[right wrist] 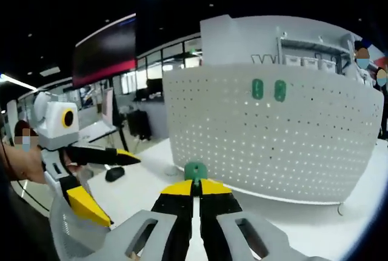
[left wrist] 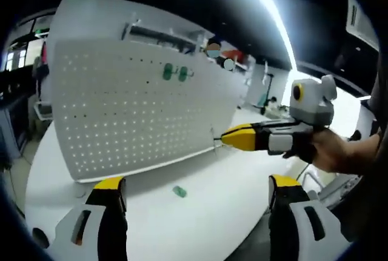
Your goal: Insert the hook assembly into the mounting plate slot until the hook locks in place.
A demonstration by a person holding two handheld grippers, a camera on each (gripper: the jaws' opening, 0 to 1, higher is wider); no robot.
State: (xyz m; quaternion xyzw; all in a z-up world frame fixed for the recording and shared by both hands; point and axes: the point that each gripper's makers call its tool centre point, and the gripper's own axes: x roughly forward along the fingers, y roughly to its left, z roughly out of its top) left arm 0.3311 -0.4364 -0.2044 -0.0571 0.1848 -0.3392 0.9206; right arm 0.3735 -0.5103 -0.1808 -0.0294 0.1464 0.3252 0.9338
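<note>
A white pegboard mounting plate (left wrist: 127, 115) stands upright on the table, with two green hooks (left wrist: 175, 72) seated in its upper part. The same plate (right wrist: 273, 140) and hooks (right wrist: 268, 89) face the right gripper view. My right gripper (right wrist: 195, 185) is shut on a green hook assembly (right wrist: 195, 170), held in front of the plate's lower left. In the left gripper view the right gripper (left wrist: 225, 138) points at the plate's lower right edge. My left gripper (left wrist: 197, 185) stands open, with a loose green hook (left wrist: 179, 192) lying on the table beyond it. The left gripper (right wrist: 123, 191) also appears open at the left.
The white table (left wrist: 212, 218) runs under the plate. A dark, mouse-like object (right wrist: 114, 173) lies near the table's edge. A hand (left wrist: 339, 152) holds the right gripper. A metal rack (left wrist: 160, 34) sits above the plate. Office furniture and people fill the background.
</note>
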